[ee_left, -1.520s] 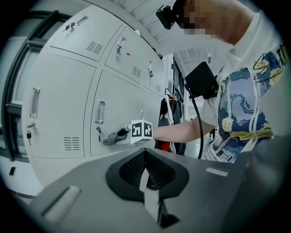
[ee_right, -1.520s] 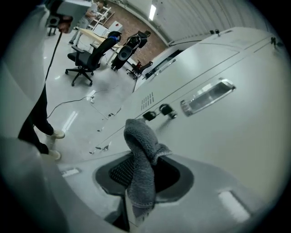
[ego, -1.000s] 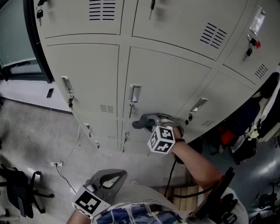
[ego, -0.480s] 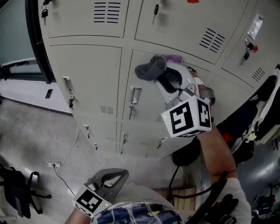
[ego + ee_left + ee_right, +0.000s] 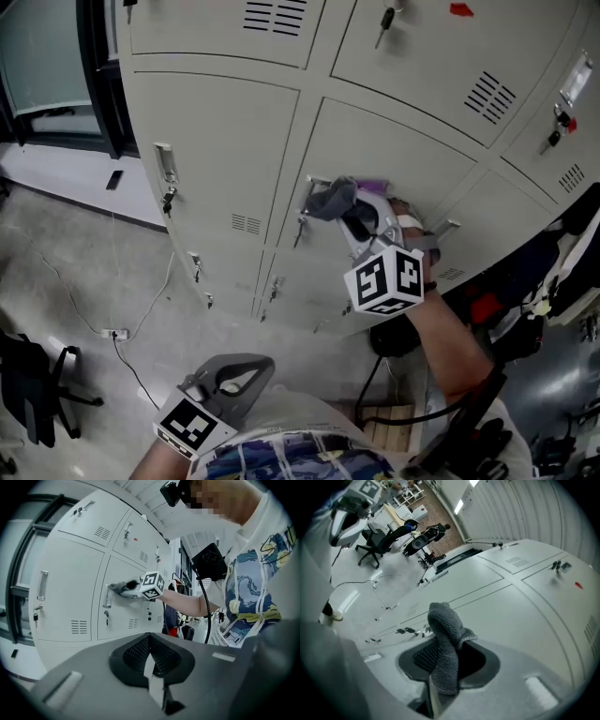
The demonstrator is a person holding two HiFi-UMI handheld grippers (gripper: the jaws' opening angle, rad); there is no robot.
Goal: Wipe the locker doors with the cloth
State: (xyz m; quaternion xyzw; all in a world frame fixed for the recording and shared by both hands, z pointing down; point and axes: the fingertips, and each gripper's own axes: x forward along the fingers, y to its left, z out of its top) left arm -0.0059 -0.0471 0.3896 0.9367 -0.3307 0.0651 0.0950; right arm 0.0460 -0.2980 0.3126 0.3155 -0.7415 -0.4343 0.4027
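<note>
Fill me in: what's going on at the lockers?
A person is wiping locker doors with two handheld grippers. The right gripper is shut on a grey cloth and holds it to the middle door, right by the handle. The left gripper hangs low near the person's waist, jaws together with nothing between them.

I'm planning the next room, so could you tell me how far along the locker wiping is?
Done: unclear; no door shows wipe marks or dirt. In hand: the right gripper, shut on the grey cloth, holds it at the middle door beside its handle. The left gripper hangs low, shut and empty. Left: probably the rest of this door; the neighbouring doors cannot be judged.
</note>
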